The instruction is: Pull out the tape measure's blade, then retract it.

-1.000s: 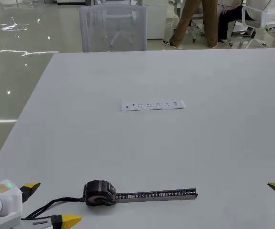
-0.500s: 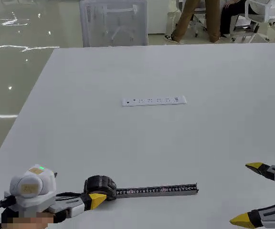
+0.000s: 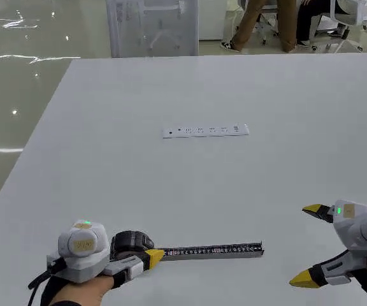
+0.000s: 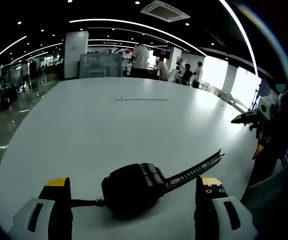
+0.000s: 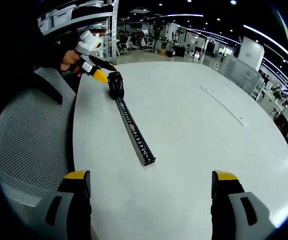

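Black tape measure now between jaws of open left tool; open right tool now closer.

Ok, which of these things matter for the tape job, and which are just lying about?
For the job:
tape measure
its extended blade
left gripper, open, one jaw either side of the tape measure
right gripper, open

Lying about:
power strip
mesh chair
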Tool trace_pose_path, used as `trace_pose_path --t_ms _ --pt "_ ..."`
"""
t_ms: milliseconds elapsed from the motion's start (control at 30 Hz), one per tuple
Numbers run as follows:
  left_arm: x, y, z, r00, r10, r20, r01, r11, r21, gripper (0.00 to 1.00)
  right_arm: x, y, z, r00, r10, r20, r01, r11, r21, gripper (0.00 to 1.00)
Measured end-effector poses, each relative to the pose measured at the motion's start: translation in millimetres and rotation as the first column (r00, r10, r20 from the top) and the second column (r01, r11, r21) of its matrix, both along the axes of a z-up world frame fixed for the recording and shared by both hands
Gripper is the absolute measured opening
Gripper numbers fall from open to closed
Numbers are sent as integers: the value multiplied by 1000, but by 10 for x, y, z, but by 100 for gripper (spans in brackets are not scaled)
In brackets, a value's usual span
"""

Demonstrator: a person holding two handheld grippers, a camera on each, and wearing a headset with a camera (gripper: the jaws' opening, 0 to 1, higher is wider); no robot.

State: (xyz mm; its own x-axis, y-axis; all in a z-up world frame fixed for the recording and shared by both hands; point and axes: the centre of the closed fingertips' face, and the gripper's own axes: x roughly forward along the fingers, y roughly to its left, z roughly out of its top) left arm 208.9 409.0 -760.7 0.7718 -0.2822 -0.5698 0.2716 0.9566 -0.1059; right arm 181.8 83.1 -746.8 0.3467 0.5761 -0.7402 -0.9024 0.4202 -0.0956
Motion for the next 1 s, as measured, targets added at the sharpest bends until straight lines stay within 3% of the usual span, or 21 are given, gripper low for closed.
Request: trace_pose_path --t_ms 100,233,300,367,467,533,667,1000 --pt "-44 -35 -36 1000 17 12 -17 1000 9 100 39 74 -19 999 34 -6 -34 999 -11 96" --pt "-9 -120 -68 1000 3 22 -3 1000 5 100 97 147 -43 997 71 -11 -71 997 -33 94" --pt "7 -119 -103 999 26 20 -26 1000 -2 100 135 193 -59 996 90 -14 -91 995 -44 93" --pt "41 -100 -96 997 70 43 -69 997 -28 100 161 250 -82 993 118 -18 -119 991 -61 91" --pt "44 -107 -114 996 76 56 -75 997 -20 100 169 315 -148 986 161 -41 -164 982 -91 88" --pt "78 -126 -100 994 53 96 -53 999 -6 100 189 344 -214 981 186 -51 -191 975 -111 86" --pt "63 -141 -130 995 43 85 -43 999 -5 100 226 390 -317 974 217 -69 -225 965 -135 83" --pt "67 -152 -130 995 35 94 -34 999 -7 97 253 407 -469 956 271 -112 -288 942 -174 70"
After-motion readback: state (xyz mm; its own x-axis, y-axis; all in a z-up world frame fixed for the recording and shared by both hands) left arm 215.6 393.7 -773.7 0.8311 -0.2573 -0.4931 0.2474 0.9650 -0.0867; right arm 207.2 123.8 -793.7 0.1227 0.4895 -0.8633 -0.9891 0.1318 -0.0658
